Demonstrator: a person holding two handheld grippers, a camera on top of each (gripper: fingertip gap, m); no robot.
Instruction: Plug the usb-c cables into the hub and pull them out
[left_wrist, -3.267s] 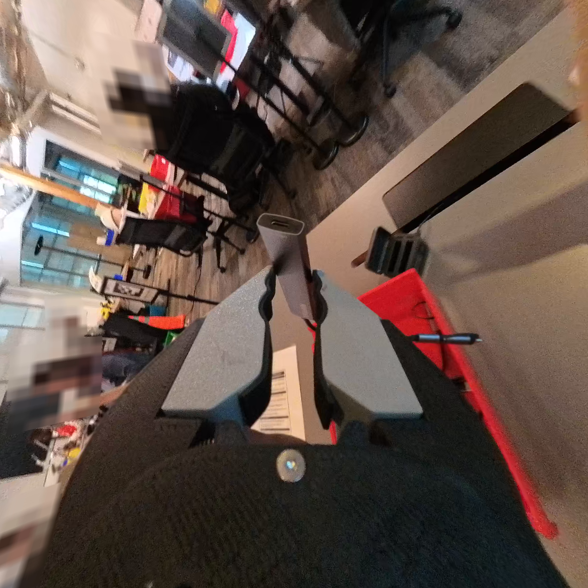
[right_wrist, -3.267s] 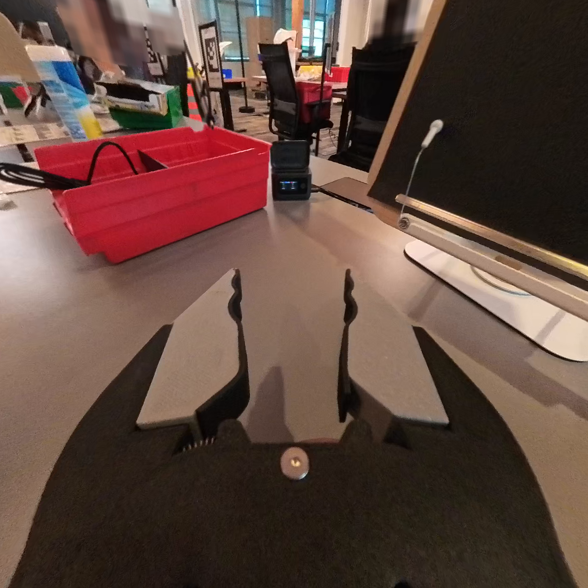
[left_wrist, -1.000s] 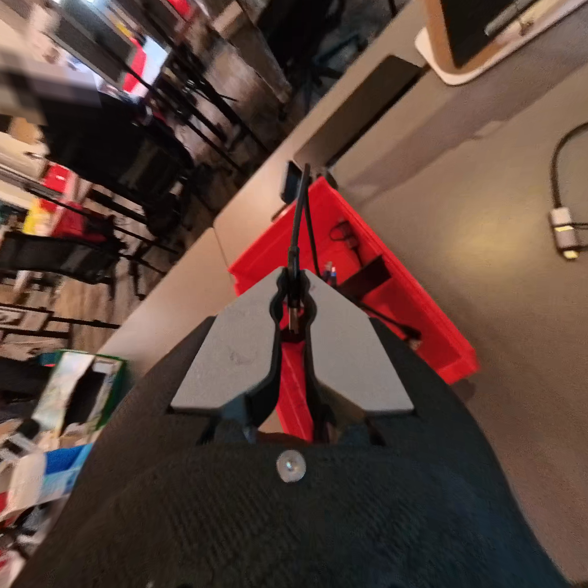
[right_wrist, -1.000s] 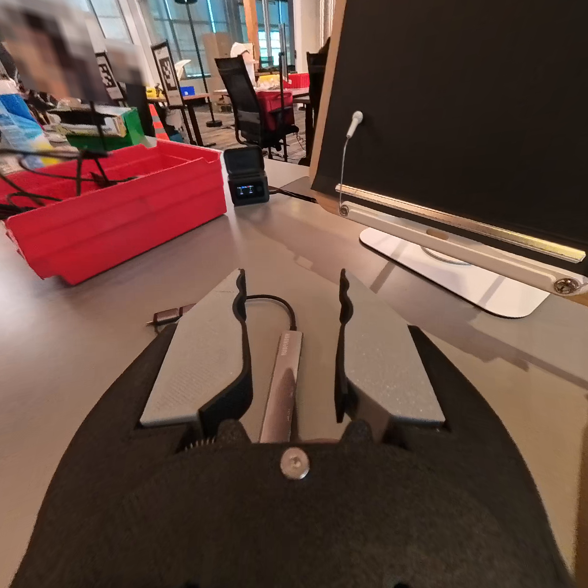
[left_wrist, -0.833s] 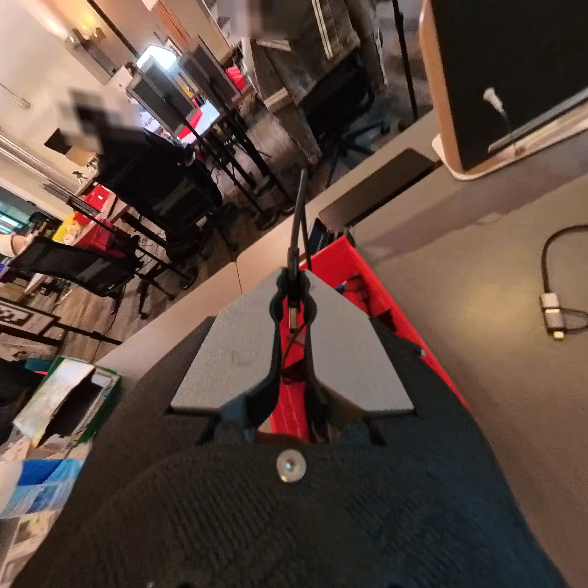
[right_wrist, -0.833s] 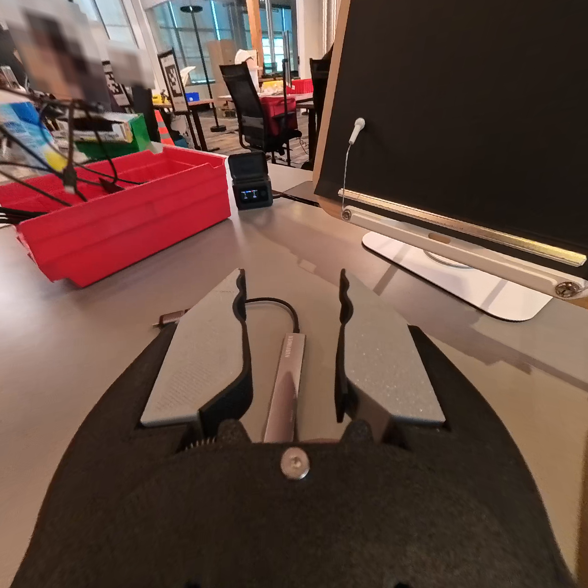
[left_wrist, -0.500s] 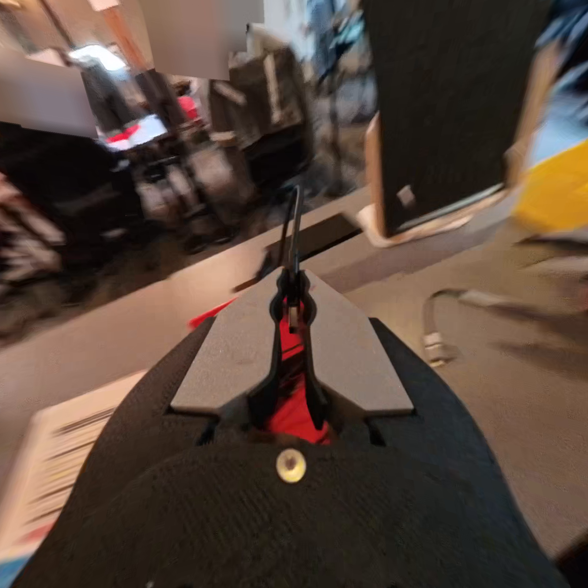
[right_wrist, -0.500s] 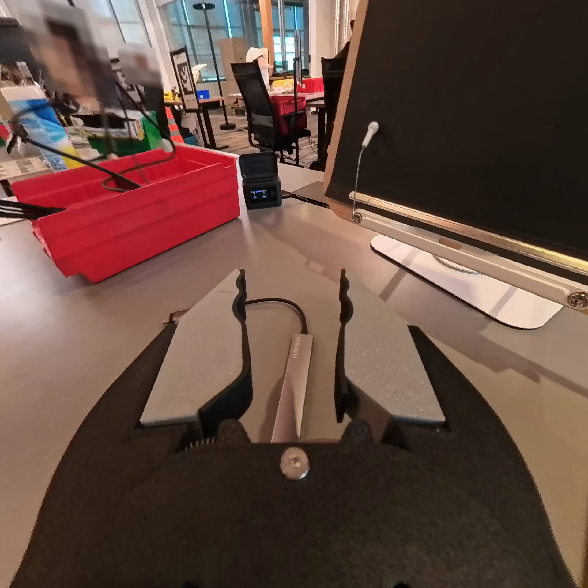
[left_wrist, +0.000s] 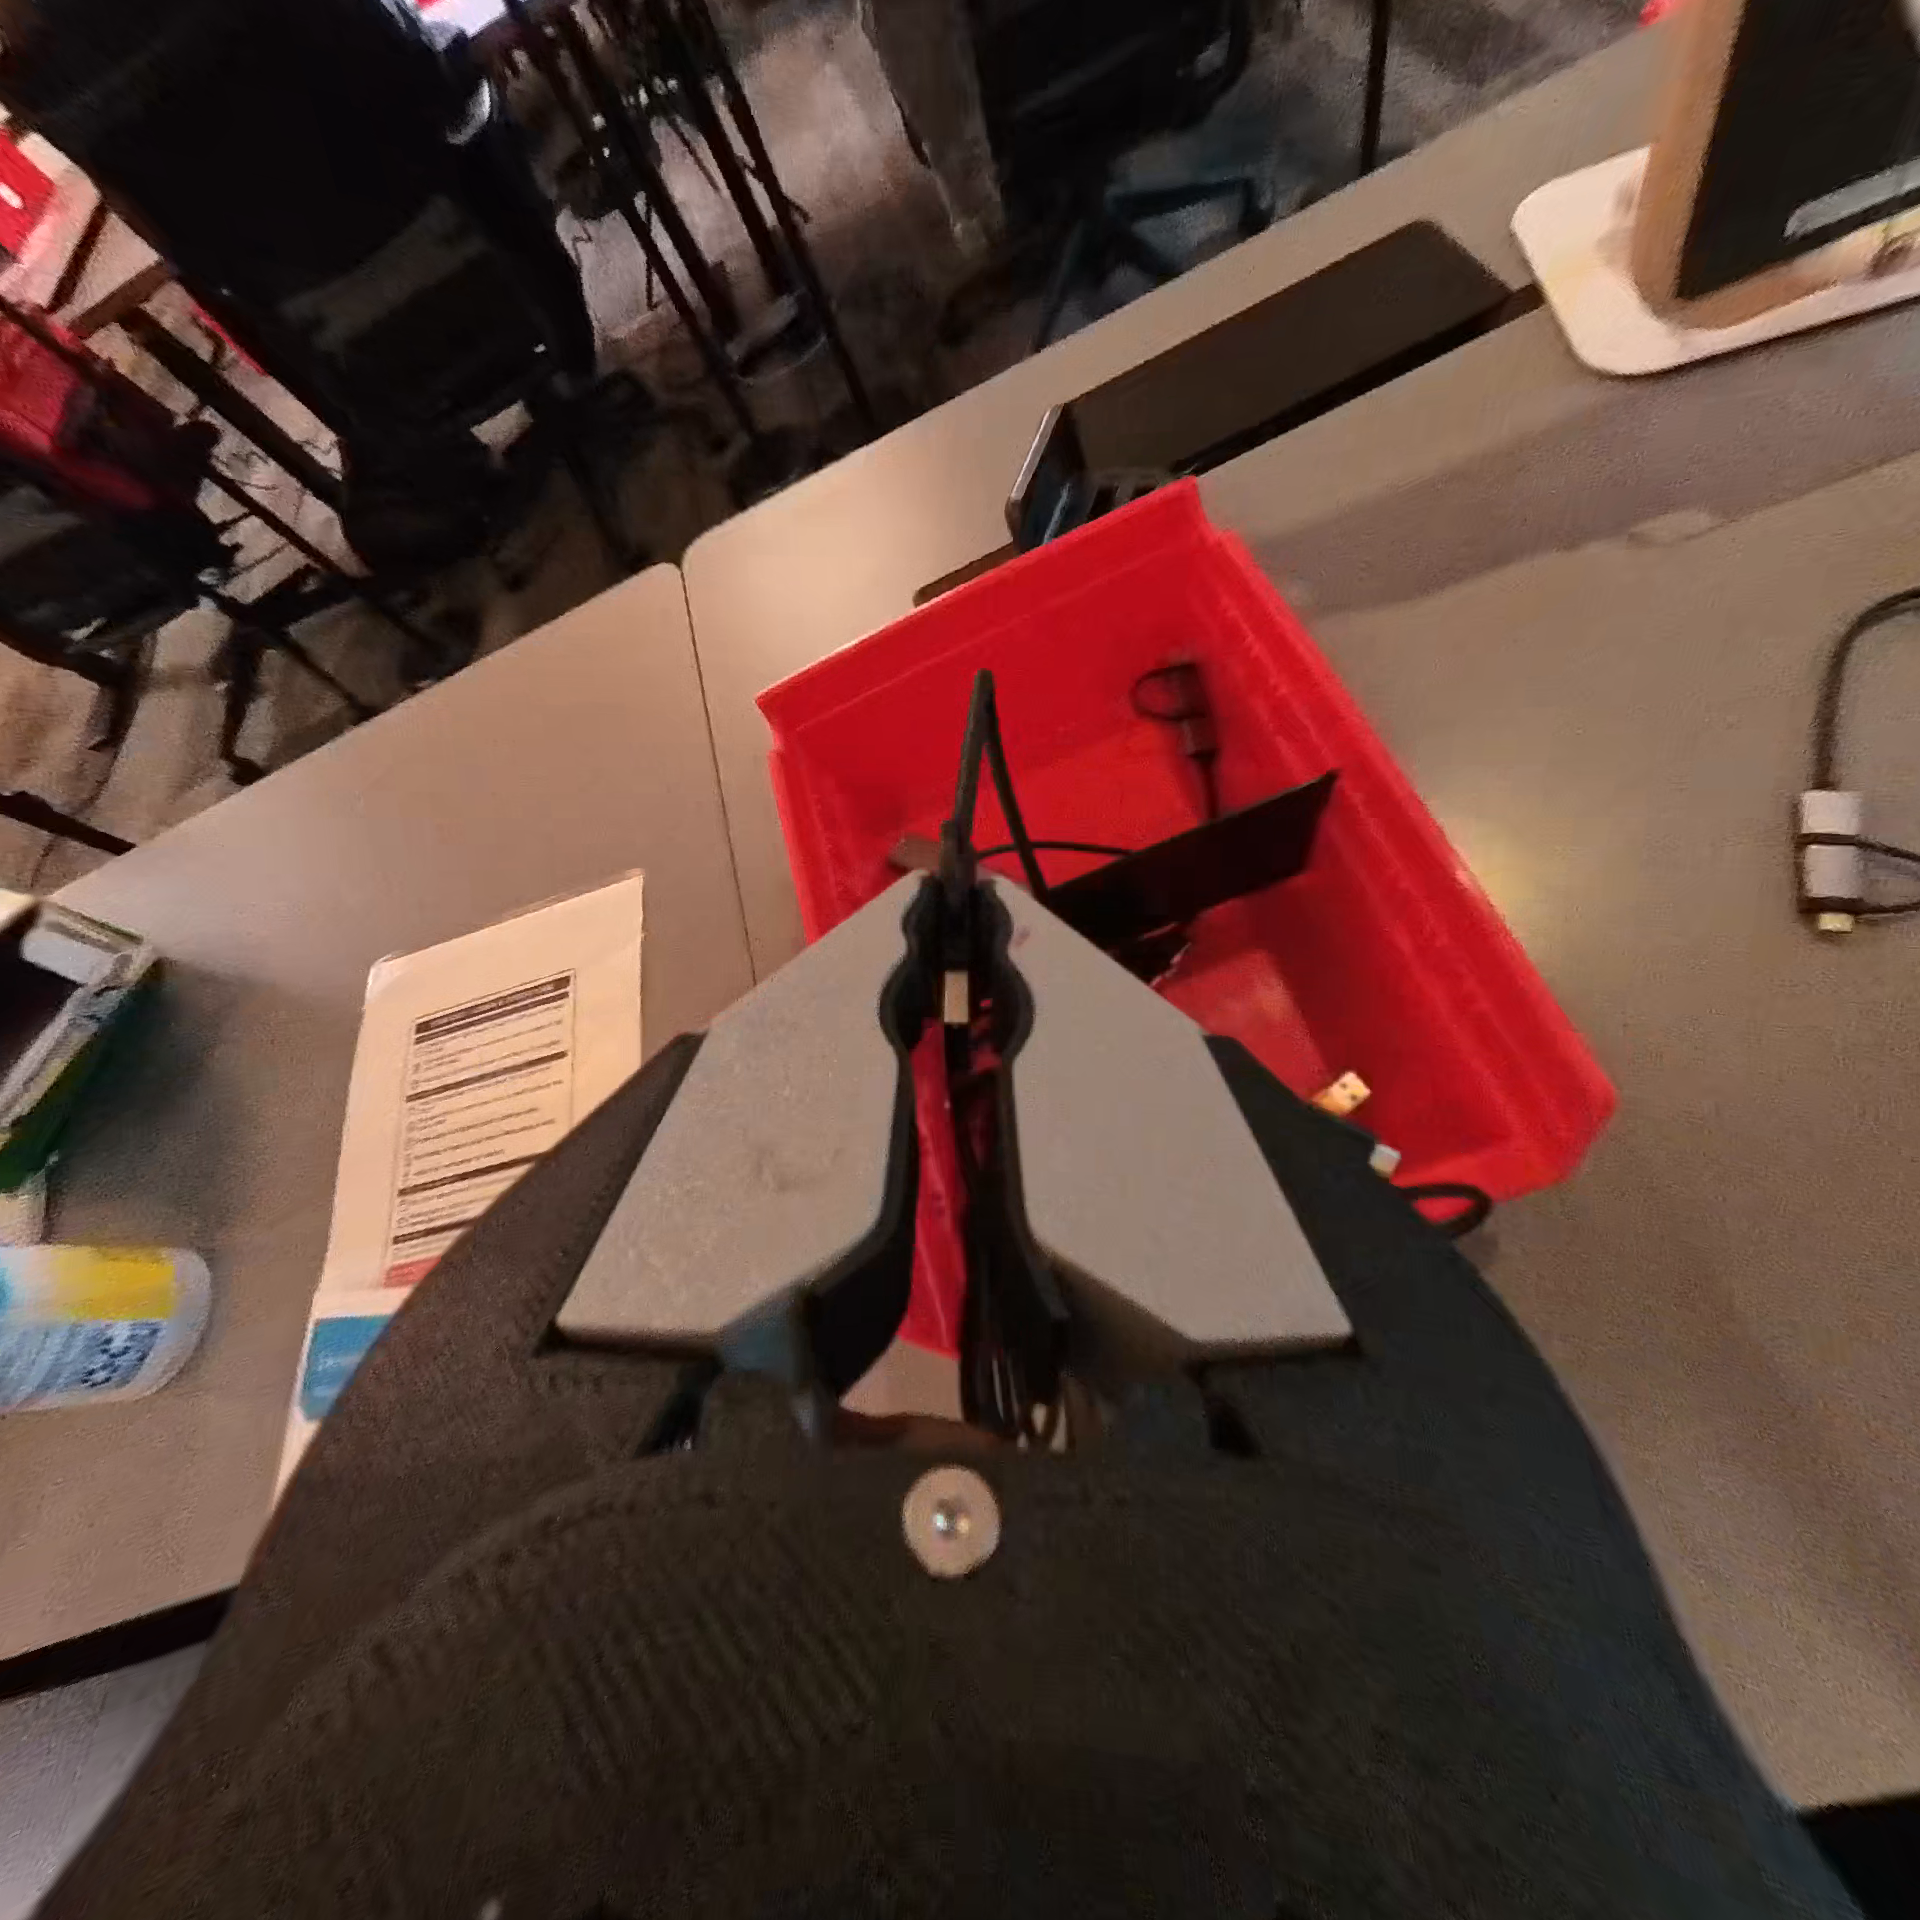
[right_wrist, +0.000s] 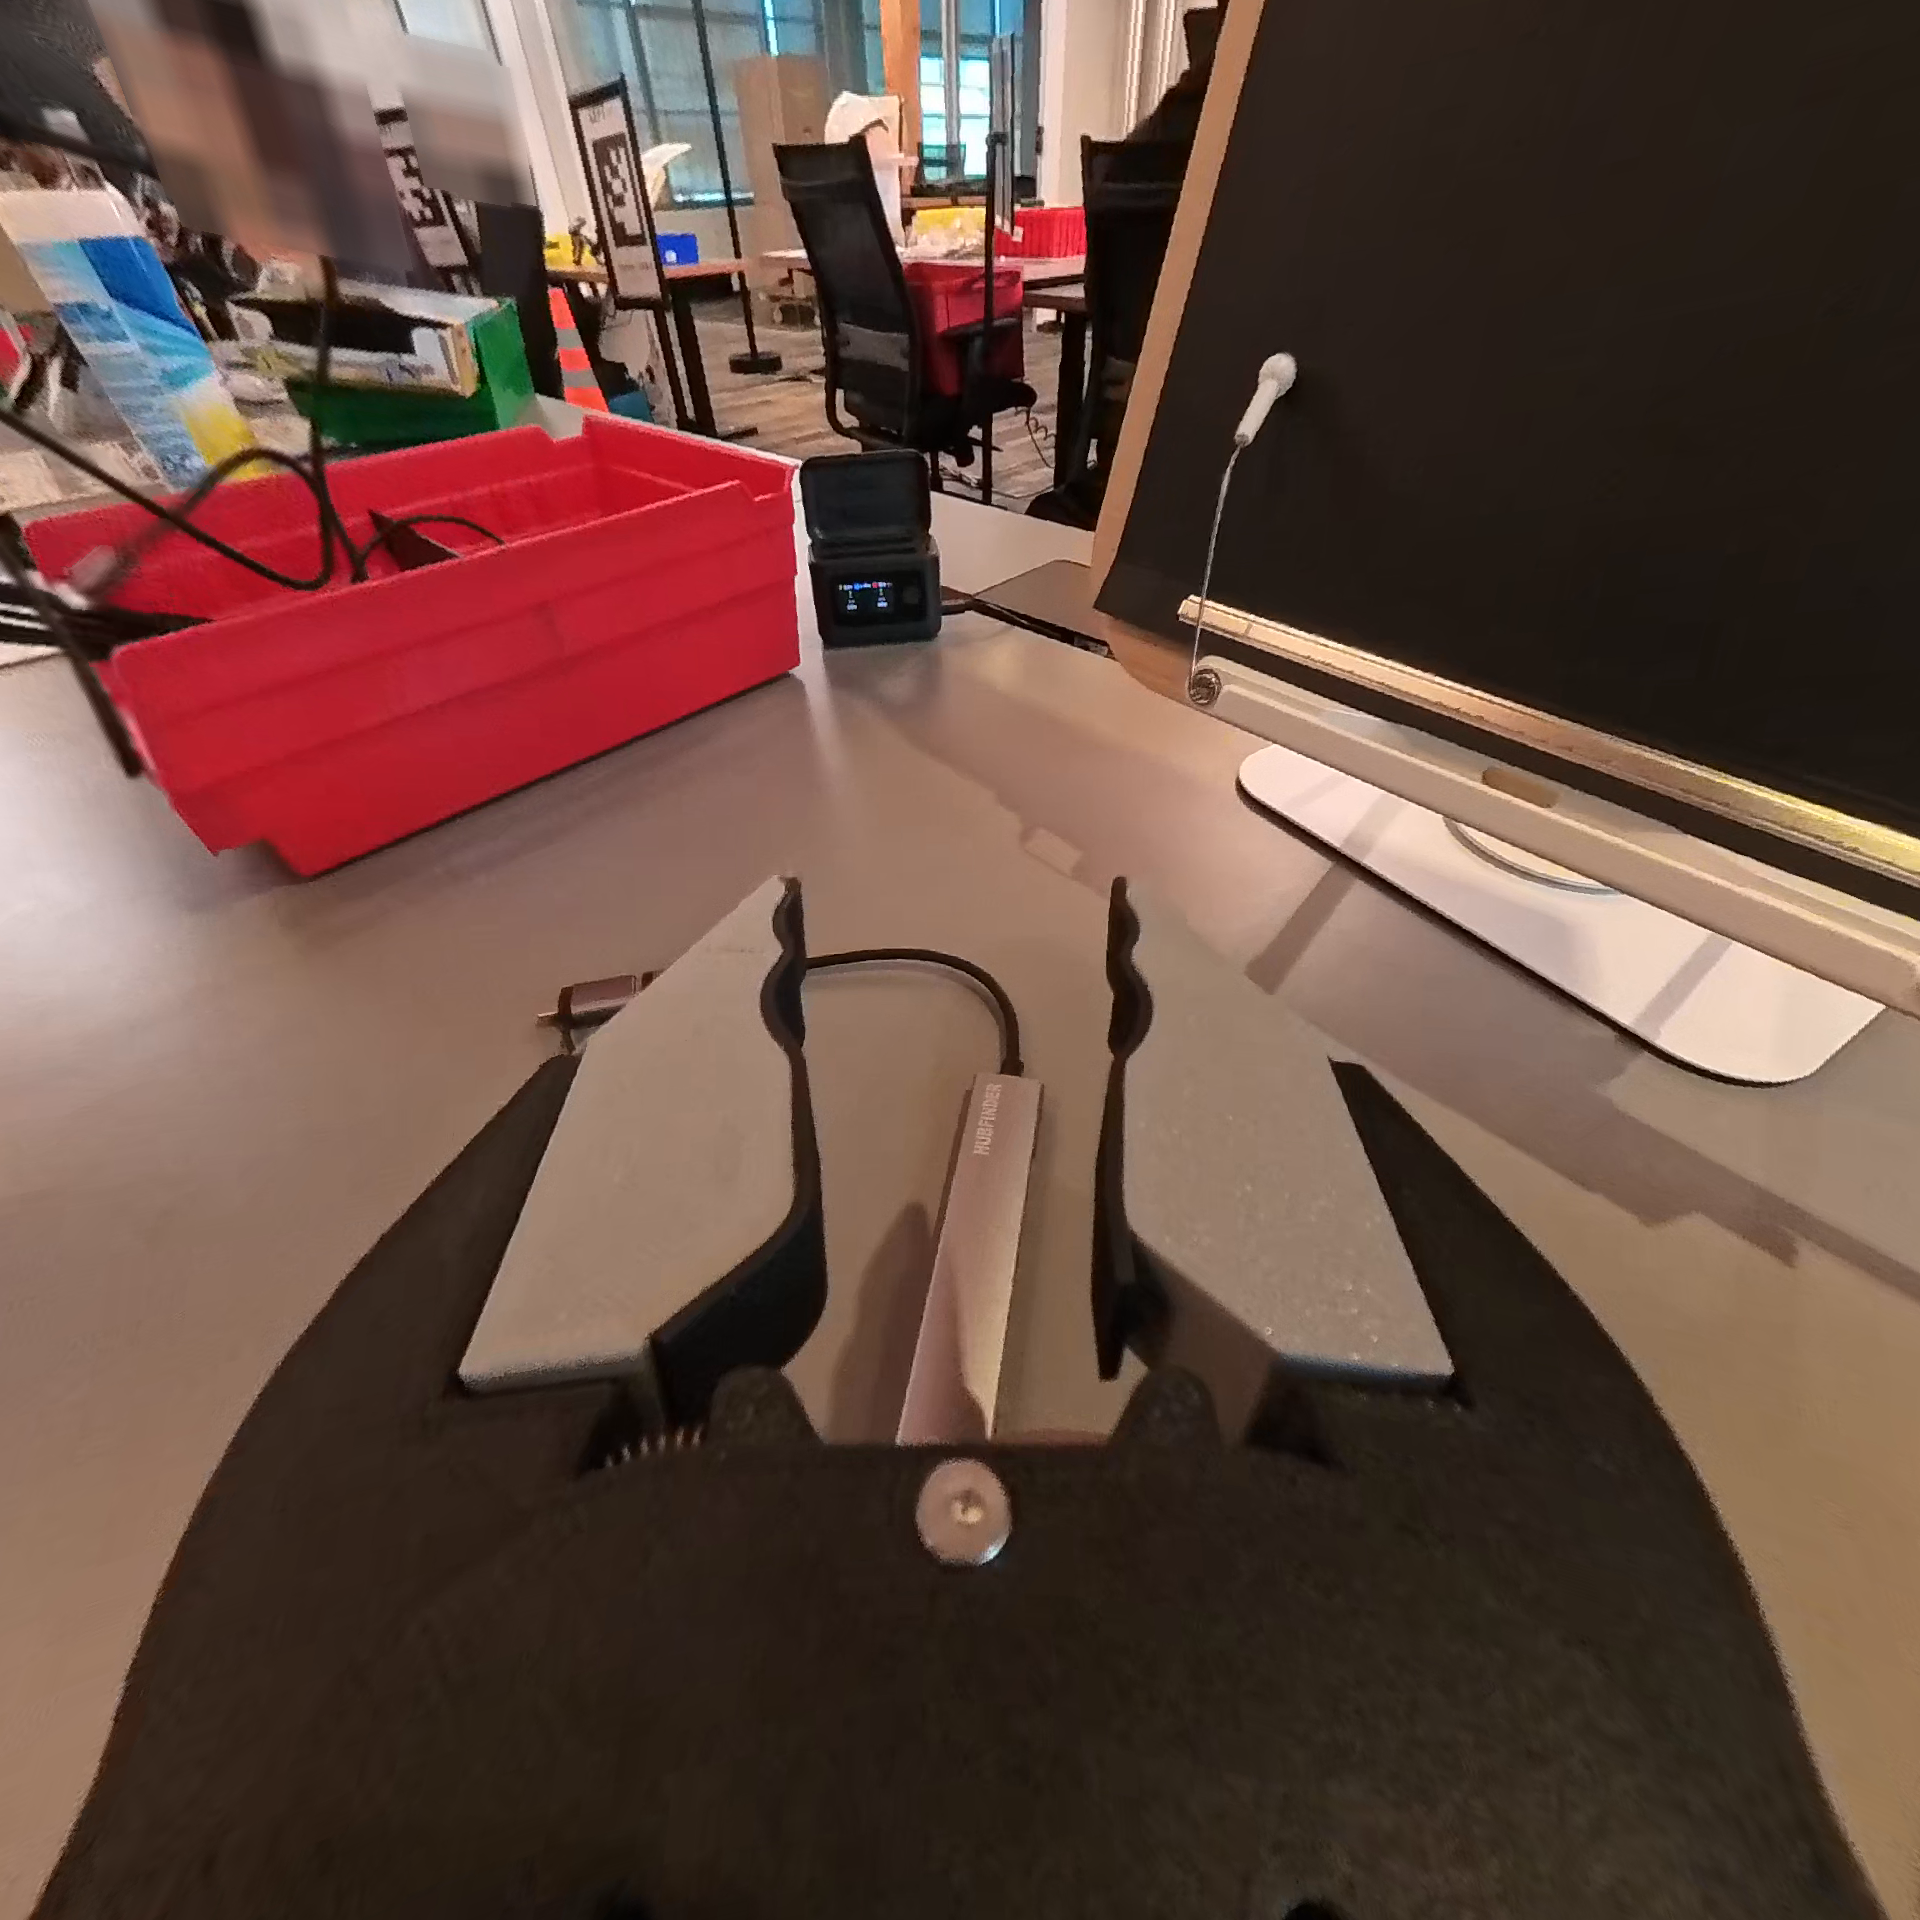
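Note:
My left gripper (left_wrist: 956, 914) is shut on the plug end of a black usb-c cable (left_wrist: 971, 769), held above the red bin (left_wrist: 1455, 935); the cable sticks up past the fingertips and also hangs down between the fingers. My right gripper (right_wrist: 951, 935) is open, low over the table, with the silver hub (right_wrist: 982, 1216) lying between its fingers, not gripped. The hub's short black lead (right_wrist: 935, 966) curls left to a plug (right_wrist: 603, 1000) on the table. That plug end also shows at the right of the left wrist view (left_wrist: 1829, 873).
The red bin holds more black cables (left_wrist: 1184, 707) and a black divider (left_wrist: 1205, 862). A small black device with a lit screen (right_wrist: 873, 571) stands behind it. A monitor on a white stand (right_wrist: 1558, 831) is at the right. A paper sheet (left_wrist: 478, 1049) and boxes lie left.
My left gripper swung from a level view back to looking down over the red bin, still holding the cable. My right gripper shifted slightly; the hub stays between its open fingers.

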